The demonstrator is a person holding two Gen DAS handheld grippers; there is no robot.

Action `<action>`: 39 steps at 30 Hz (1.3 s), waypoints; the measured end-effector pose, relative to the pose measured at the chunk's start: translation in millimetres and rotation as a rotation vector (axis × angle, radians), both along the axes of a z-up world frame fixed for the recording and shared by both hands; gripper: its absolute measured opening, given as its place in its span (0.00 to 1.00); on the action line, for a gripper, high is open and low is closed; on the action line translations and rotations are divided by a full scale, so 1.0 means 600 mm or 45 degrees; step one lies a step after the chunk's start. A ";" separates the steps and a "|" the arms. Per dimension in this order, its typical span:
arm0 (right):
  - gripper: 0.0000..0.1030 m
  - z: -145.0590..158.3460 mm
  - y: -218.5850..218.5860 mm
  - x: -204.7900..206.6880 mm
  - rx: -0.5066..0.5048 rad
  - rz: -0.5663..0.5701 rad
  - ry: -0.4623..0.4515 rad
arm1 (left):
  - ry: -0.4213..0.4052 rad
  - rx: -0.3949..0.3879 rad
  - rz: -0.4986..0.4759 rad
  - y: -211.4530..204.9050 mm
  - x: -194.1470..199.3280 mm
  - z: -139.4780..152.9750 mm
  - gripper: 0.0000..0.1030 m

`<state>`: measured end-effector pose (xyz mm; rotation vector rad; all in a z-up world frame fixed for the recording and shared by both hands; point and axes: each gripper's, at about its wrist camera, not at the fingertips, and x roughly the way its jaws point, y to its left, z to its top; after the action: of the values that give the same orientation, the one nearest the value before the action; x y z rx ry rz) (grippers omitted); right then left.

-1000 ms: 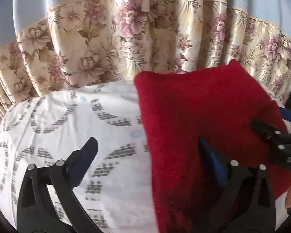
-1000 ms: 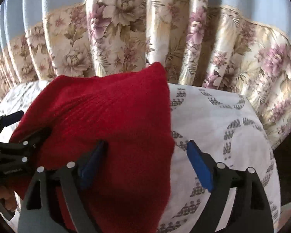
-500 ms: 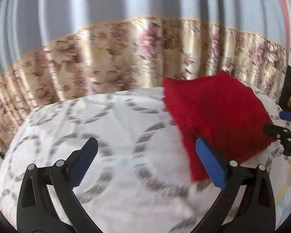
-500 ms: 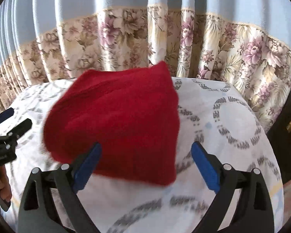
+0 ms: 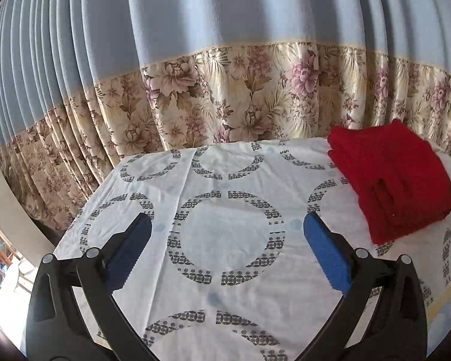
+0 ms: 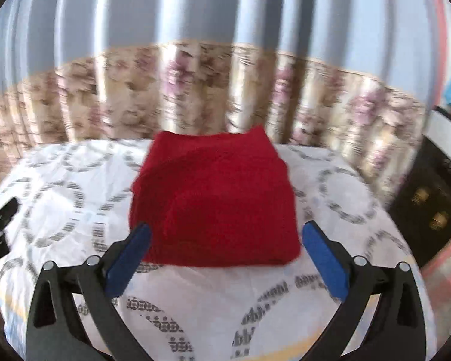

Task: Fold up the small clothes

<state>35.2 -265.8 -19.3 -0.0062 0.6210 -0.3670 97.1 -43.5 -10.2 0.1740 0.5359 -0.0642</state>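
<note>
The red knit garment (image 6: 216, 201) lies folded in a thick, soft bundle on the patterned tablecloth (image 5: 225, 234), toward the far side by the flowered curtain (image 5: 225, 96). It looks light and limp, likely to sag; grip the stacked near edge. The right gripper (image 6: 225, 258) is opening, empty; the left gripper (image 5: 227, 251) is spread wide, empty.

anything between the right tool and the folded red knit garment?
Nothing visible. The folded red knit garment lies on the white circle-patterned cloth just ahead of the right tool; its jaws are opening, untouched by fabric. Only bare cloth separates them.
</note>
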 end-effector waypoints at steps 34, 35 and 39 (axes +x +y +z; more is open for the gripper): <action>0.98 0.025 0.068 -0.068 0.014 0.202 -0.183 | 0.015 -0.120 -0.025 0.017 -0.033 0.013 0.97; 0.98 0.024 0.068 -0.066 0.012 0.200 -0.179 | 0.013 -0.108 -0.018 0.015 -0.034 0.014 0.97; 0.98 0.022 0.068 -0.065 0.012 0.202 -0.176 | -0.023 -0.066 0.012 0.007 -0.041 0.019 0.97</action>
<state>-3.6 -225.0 -5.8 -0.0206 0.4817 -0.2088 72.7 -39.3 1.5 0.1214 0.5163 -0.0670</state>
